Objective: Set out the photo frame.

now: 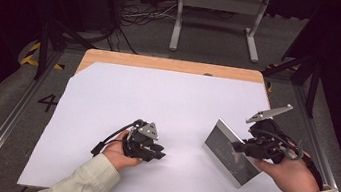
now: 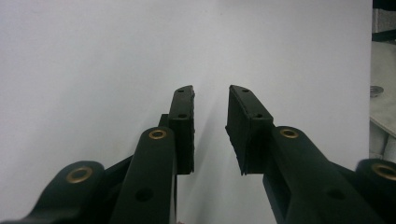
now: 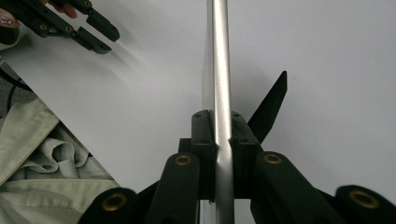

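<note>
A flat picture frame with a silver rim [image 1: 229, 153] is lifted off the white sheet at the right, tilted on edge. My right gripper [image 1: 240, 147] is shut on its rim. In the right gripper view the silver edge [image 3: 218, 56] runs straight up between the pads of my right gripper [image 3: 217, 115], and a black back stand [image 3: 272, 103] sticks out to the right of it. My left gripper [image 1: 160, 154] is low over the sheet at the centre left. The jaws of the left gripper [image 2: 211, 89] stand open with a narrow gap and nothing in it.
A large white sheet [image 1: 158, 99] covers most of a wooden table [image 1: 163, 63]. Metal rails and a grey floor lie around it, and a white stand [image 1: 217, 17] is behind. The left gripper [image 3: 108, 39] shows top left in the right gripper view, above a pale sleeve [image 3: 28, 135].
</note>
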`<state>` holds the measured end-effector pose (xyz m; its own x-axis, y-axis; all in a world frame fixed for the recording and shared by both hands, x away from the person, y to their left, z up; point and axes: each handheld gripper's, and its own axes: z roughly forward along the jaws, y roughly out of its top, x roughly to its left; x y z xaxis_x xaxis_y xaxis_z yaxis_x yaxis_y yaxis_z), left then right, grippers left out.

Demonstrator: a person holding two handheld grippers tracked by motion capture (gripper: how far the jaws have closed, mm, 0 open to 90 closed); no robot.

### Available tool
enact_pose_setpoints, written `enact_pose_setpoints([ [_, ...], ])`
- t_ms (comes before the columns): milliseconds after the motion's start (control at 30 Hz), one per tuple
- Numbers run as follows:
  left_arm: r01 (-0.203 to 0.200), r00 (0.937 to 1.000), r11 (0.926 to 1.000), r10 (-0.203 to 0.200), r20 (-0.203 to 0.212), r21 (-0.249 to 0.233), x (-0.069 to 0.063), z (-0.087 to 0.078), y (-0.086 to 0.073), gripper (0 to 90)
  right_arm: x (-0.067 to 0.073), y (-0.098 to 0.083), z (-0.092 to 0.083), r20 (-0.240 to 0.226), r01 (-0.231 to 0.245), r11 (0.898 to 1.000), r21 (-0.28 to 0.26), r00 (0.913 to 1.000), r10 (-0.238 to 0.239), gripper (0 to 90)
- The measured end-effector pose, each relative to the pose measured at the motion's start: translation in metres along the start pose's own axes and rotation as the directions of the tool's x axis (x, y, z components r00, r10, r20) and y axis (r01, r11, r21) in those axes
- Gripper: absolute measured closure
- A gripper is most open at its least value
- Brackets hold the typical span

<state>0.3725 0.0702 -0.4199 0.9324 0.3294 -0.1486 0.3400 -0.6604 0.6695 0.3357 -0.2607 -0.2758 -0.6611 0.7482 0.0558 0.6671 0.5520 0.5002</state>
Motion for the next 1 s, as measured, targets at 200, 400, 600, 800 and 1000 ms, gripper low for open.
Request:
enact_pose_setpoints([
  [200, 0.026, 0.9994, 0.9996, -0.027, -0.022, -0.007, 0.004, -0.007, -0.008, 71.8, -0.001, 0.013, 0.003, -0.014, 0.038, 0.999, 0.0, 0.9992, -0.038, 83.2],
  [400, 0.044, 0.998, 0.9989, -0.045, -0.046, -0.016, 0.008, -0.015, -0.015, 71.7, -0.001, 0.024, 0.007, -0.034, 0.09, 0.996, -0.001, 0.9953, -0.09, 83.1],
  [600, 0.062, 0.9965, 0.9978, -0.063, -0.055, -0.024, 0.01, -0.018, -0.017, 71.7, -0.001, 0.034, 0.011, -0.049, 0.183, 0.983, -0.002, 0.982, -0.182, 83.1],
  [800, 0.066, 0.9961, 0.9974, -0.067, -0.057, -0.028, 0.012, -0.018, -0.018, 71.8, 0.001, 0.043, 0.013, -0.059, 0.247, 0.969, -0.001, 0.9674, -0.246, 83.1],
  [1000, 0.069, 0.9957, 0.9972, -0.071, -0.059, -0.029, 0.013, -0.02, -0.019, 71.7, 0.002, 0.051, 0.015, -0.075, 0.326, 0.945, -0.035, 0.9416, -0.328, 83.1],
])
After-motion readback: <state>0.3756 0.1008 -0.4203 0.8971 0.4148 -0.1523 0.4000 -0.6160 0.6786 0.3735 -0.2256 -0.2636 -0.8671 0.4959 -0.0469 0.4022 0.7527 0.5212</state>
